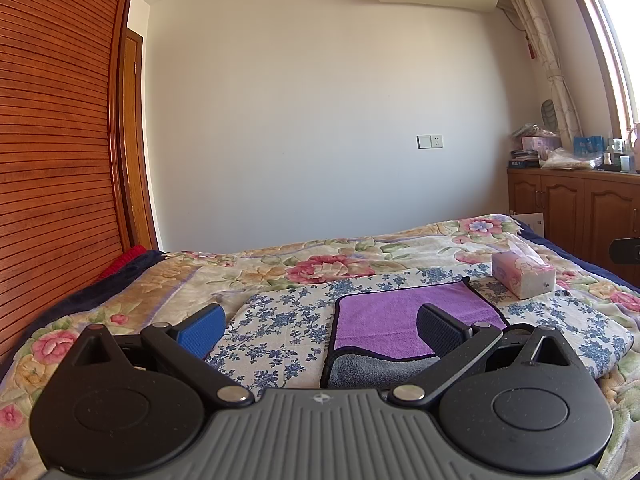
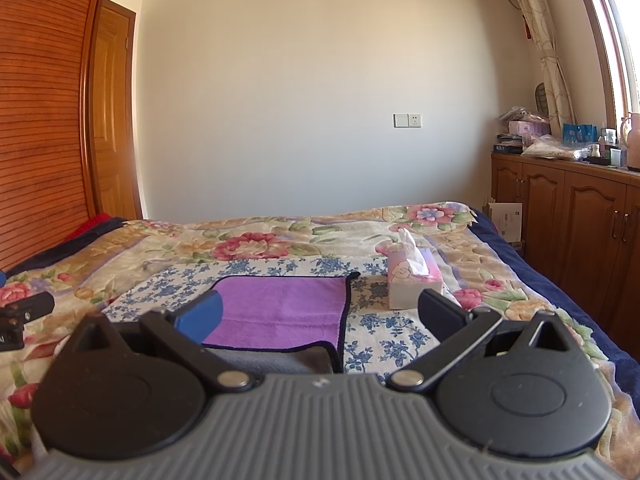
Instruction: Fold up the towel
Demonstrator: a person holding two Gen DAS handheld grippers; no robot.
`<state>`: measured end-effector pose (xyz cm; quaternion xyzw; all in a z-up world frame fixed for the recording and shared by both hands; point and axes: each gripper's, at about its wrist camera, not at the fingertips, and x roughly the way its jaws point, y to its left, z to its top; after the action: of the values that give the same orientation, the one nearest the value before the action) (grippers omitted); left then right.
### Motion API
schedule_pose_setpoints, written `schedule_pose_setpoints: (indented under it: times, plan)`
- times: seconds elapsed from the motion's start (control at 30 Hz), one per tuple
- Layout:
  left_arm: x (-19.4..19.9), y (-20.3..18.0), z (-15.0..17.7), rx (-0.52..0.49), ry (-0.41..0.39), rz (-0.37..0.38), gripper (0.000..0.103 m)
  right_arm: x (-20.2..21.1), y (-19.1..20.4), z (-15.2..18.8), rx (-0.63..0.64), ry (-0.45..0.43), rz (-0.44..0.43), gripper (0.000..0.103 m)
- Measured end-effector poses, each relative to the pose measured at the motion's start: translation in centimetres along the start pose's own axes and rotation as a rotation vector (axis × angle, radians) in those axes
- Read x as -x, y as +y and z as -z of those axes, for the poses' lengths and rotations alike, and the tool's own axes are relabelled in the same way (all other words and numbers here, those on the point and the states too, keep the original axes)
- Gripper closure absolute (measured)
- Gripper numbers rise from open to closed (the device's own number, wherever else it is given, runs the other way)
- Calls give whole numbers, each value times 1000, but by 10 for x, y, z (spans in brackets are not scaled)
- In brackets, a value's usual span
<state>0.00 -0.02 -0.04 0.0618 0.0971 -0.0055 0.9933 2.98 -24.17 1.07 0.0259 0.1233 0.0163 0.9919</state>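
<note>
A purple towel (image 1: 396, 316) with dark edging lies flat on a blue-flowered cloth (image 1: 280, 320) on the bed, its grey underside showing along the near edge. My left gripper (image 1: 320, 326) is open above the cloth, just left of the towel, with nothing between its fingers. In the right wrist view the same towel (image 2: 288, 308) lies straight ahead. My right gripper (image 2: 318, 312) hovers open over its near right part, holding nothing. The towel's near edge is hidden behind both gripper bodies.
A tissue box (image 2: 414, 278) stands on the bed right of the towel. The left gripper's body (image 2: 16, 316) shows at the left edge of the right wrist view. A wooden wardrobe (image 1: 56, 120) stands left, wooden cabinets (image 2: 568, 216) with clutter right.
</note>
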Motion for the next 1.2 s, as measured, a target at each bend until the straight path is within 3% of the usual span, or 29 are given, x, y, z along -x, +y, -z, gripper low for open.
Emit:
schedule_pose_setpoints:
  times: [1.2]
  plan:
    - [-1,-3,5,-3,5,5,0,-1,2,1,17,2,-12,0]
